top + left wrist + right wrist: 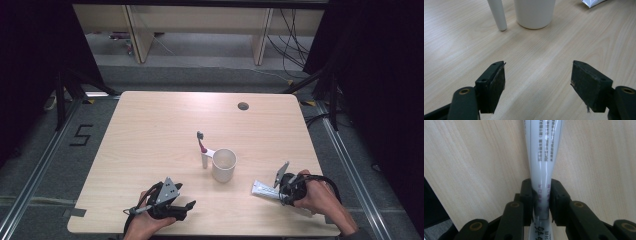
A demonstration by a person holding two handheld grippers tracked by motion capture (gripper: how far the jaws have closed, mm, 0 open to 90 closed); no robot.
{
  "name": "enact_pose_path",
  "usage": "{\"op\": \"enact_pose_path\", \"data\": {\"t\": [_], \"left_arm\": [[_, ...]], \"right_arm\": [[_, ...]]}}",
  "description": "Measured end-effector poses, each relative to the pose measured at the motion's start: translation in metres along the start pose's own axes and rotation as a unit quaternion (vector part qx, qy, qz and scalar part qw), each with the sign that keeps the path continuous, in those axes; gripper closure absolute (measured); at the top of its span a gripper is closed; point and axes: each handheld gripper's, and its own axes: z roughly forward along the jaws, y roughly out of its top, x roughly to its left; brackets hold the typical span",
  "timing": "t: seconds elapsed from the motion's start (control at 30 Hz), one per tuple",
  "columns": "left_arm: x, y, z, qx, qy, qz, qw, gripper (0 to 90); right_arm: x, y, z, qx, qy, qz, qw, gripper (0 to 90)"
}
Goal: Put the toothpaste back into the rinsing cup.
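The right tool (541,202) pinched the toothpaste tube (544,152) lying on the surface (150,130) at four o'clock from the cup (223,165); the squeezed tube could slip. The left tool (537,80) gaped empty.

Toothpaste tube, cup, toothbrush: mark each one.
toothpaste tube (544,157), right gripper view, printed body ahead of the jaws.
cup (223,165), high view, outer wall.
toothbrush (201,141), high view, neck below the bristle head.
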Motion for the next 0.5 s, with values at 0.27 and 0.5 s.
{"op": "enact_pose_path", "data": {"t": [0.27,0.5], "left_arm": [[0.0005,0.0010,0.0005,0.002,-0.002,0.000,1.0000,27.0],[0.0004,0.0011,0.0013,0.003,0.000,0.003,1.0000,27.1]], "right_arm": [[-0.0047,0.0060,0.0028,0.030,0.005,-0.005,0.9995,74.7],[-0.0053,0.0099,0.0048,0.041,0.012,-0.009,0.9991,75.0]]}}
